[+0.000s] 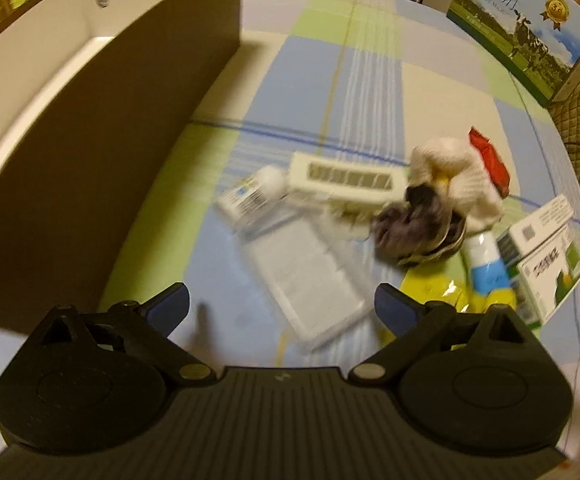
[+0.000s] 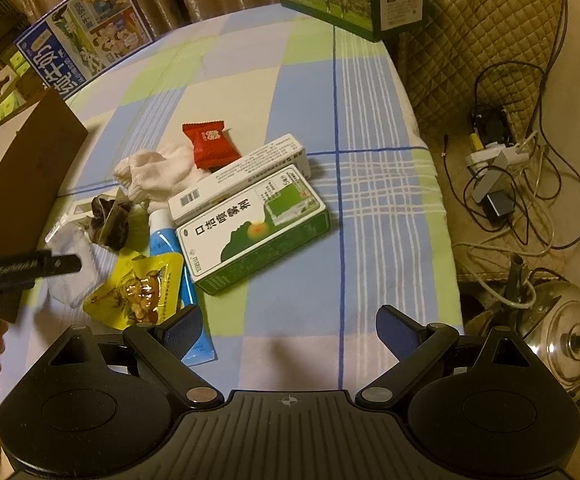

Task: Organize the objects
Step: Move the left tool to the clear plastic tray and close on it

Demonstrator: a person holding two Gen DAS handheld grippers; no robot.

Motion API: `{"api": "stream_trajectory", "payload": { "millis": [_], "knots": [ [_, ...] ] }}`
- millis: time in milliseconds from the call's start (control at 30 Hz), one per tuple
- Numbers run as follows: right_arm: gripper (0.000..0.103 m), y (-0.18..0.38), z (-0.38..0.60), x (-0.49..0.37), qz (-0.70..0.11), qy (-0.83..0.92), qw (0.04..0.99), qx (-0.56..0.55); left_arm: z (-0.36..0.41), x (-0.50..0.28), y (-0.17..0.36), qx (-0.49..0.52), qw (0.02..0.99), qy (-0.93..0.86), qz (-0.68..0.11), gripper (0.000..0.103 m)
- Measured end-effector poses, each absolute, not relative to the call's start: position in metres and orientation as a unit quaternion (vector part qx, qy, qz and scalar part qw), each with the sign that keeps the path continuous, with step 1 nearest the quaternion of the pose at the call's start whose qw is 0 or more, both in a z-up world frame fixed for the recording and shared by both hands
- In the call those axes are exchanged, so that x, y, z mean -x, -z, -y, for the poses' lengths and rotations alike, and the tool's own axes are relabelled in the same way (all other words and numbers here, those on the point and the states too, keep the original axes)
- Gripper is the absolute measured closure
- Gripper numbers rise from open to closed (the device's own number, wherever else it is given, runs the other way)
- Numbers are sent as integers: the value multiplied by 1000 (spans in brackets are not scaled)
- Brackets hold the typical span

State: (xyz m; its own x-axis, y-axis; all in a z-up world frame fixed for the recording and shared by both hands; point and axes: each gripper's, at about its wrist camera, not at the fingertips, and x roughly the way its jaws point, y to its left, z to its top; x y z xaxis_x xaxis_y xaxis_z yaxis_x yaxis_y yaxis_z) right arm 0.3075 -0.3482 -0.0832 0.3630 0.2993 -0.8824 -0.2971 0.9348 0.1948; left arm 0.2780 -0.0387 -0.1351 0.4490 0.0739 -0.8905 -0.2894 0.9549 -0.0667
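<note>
Left gripper (image 1: pixel 282 306) jaws wide, empty, lower centre of frame above clear plastic tray (image 1: pixel 305 276). Right gripper (image 2: pixel 290 330) wide, empty. Clutter mid-frame on checked cloth (image 2: pixel 369 208): green-white spray box (image 2: pixel 250 228), red candy packet (image 2: pixel 210 144), white sock (image 2: pixel 150 176), blue tube (image 2: pixel 166 248). Brown-sided box (image 1: pixel 90 120) upper left.

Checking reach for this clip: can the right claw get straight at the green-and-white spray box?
Probably yes. The right claw is open and empty, with only bare checked cloth between it and the green-and-white spray box, which lies uncovered.
</note>
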Motion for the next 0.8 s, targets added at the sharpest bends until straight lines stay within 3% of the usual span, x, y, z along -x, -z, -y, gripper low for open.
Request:
{"api": "stream_trajectory", "payload": {
  "millis": [100,200,233,300,367,667,800],
  "knots": [
    [11,84,353,-306,-537,-177,825,-4,41,-289,139,106,845,-110,-513,7],
    [11,85,359,-306,-539,-171,825,-7,42,-293,144,97,843,-111,-518,17],
    [11,86,361,-305,-540,-169,824,-9,42,-292,145,98,842,-109,-519,21],
    [11,88,365,-305,-542,-167,824,-12,42,-288,146,105,840,-95,-523,40],
    [11,89,367,-305,-544,-165,822,-13,40,-280,147,113,842,-90,-520,45],
    [11,93,372,-306,-545,-173,820,-13,32,-243,141,121,836,-78,-530,46],
    [11,89,371,-306,-533,-189,824,-12,34,-244,140,107,840,-79,-527,30]
  ]
}}
